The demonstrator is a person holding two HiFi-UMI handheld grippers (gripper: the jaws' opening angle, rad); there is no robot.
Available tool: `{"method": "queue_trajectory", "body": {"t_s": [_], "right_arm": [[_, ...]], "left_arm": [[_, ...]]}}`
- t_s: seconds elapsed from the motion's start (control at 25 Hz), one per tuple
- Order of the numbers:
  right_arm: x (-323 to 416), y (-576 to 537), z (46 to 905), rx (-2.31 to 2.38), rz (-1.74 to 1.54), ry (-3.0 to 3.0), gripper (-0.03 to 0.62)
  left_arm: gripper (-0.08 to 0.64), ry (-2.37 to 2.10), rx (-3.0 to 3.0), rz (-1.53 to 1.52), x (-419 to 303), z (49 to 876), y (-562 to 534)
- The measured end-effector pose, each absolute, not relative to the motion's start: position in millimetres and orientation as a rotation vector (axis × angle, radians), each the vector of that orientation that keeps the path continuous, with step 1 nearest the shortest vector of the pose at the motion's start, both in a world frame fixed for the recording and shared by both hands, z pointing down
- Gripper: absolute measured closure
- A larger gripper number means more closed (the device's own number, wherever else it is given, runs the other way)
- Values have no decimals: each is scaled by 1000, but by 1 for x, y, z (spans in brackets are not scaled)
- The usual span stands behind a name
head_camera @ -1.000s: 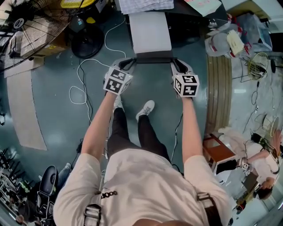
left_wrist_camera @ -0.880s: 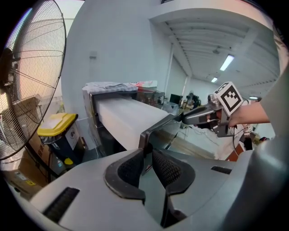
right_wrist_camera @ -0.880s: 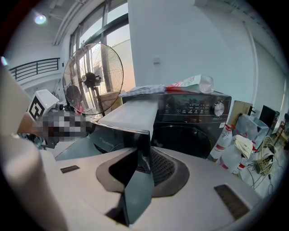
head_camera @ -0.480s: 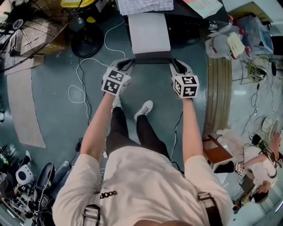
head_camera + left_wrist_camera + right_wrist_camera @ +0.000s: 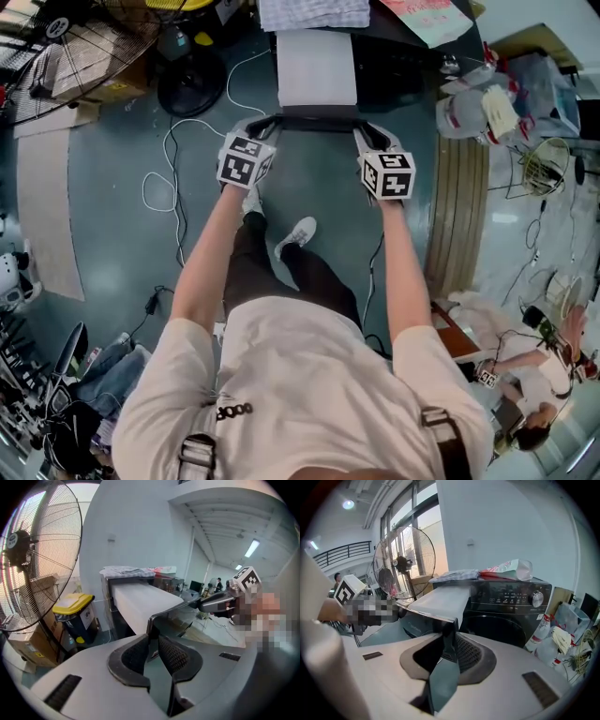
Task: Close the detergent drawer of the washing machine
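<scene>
The black washing machine (image 5: 511, 606) stands straight ahead of both sets of fingers. Its drawer (image 5: 317, 66) is pulled a long way out toward the person, a pale box ending right at the fingertips. Across the near end runs a dark, glossy front panel (image 5: 314, 122).

The left gripper (image 5: 153, 641) has its fingers (image 5: 133, 656) closed narrowly on the panel's left end. The right gripper (image 5: 449, 644) has the right end pinched between its fingers (image 5: 468, 653).

From where I stand the drawer looks like stiff, light plastic that should slide rather than need lifting. Pulled out this far, it may well jam if one side leads. The shiny panel also looks slippery, so I'd trust a level, even push more than the pinch. A hold at both ends, as now, seems the right place.
</scene>
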State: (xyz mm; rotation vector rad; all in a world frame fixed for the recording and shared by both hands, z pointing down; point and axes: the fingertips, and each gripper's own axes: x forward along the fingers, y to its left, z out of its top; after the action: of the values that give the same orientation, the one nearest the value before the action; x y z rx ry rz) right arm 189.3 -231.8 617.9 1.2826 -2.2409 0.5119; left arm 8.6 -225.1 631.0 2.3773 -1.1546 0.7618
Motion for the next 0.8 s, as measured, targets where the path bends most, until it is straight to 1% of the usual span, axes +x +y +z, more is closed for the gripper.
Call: {"method": "queue_trajectory", "body": {"t_s": [0.4, 0.8], "right_arm": [[188, -251, 616, 1292, 500, -2251, 518], [182, -298, 608, 1292, 494, -2230, 518]], "left_arm": [[488, -1205, 2364, 719, 7, 631, -245], [487, -1239, 2344, 671, 1, 626, -292]]}}
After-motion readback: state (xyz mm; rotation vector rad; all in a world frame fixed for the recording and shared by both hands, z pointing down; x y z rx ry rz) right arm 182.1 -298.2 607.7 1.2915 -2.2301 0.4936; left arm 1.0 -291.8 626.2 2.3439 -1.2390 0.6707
